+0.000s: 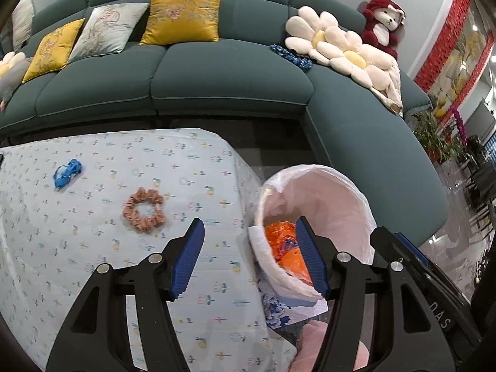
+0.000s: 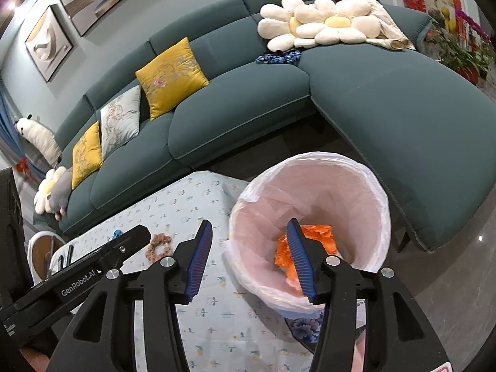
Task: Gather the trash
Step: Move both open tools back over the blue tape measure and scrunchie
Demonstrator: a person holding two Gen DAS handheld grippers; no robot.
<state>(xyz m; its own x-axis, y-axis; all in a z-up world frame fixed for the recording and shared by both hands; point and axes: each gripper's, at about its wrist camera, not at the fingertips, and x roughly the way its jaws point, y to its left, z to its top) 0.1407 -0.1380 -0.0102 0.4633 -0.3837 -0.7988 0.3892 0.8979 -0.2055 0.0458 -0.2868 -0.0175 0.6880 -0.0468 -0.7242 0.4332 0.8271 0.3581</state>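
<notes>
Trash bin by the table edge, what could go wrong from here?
1. The trash bin looks tilted beside the table; a bump from either open tool might tip it and spill the orange wrapper.
2. The scrunchie and blue clip may not be trash; binning them could be a mistake.

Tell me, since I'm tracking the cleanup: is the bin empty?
Not empty. Crumpled orange wrapper lies at the bottom of the lined bin.

Sitting beyond the fingers: one scrunchie (image 1: 143, 210), one blue clip (image 1: 67, 173), one lined bin (image 1: 338, 186), one orange wrapper (image 1: 283, 241), three square cushions (image 1: 183, 15).
</notes>
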